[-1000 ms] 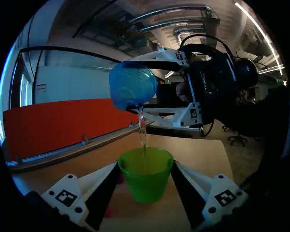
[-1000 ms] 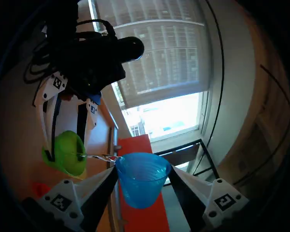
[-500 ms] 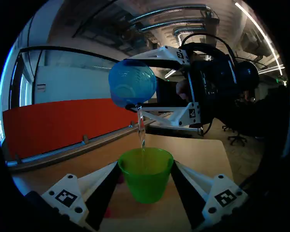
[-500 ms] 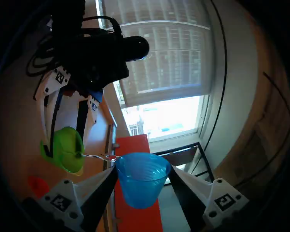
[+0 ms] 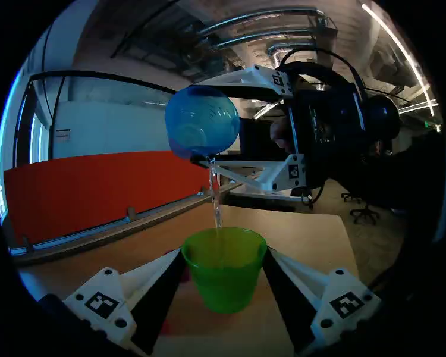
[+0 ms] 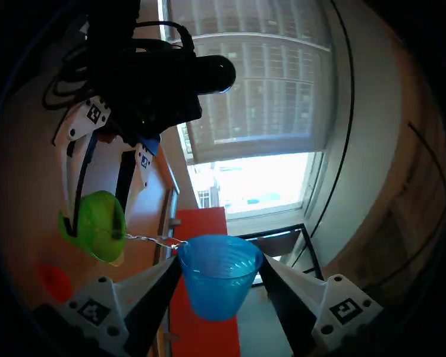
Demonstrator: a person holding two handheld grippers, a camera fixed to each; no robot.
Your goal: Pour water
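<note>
— Starting at the left hand-held gripper point(image 5: 223, 262): closed or apart?

— Clamped on the green cup point(image 5: 224, 282), one finger pressed to each side, cup upright between them over the tabletop point(image 5: 306, 235). Cannot tell whether resting or lifted.

— And above it?

— Thin water stream point(image 5: 213, 196) dropping into the green cup's mouth from the blue cup point(image 5: 202, 122), tipped well over, up and ahead of the left fingers.

— Held how?

— Clamped between the fingers of the right hand-held gripper point(image 6: 220, 268), reaching in from the right.

— How far along?

— Mid-pour, probably late: blue cup steeply tilted, seemingly little left inside; fill level in the green cup hard to read. Left to do, by judgement: drain the rest, level the blue cup, set both down.
</note>
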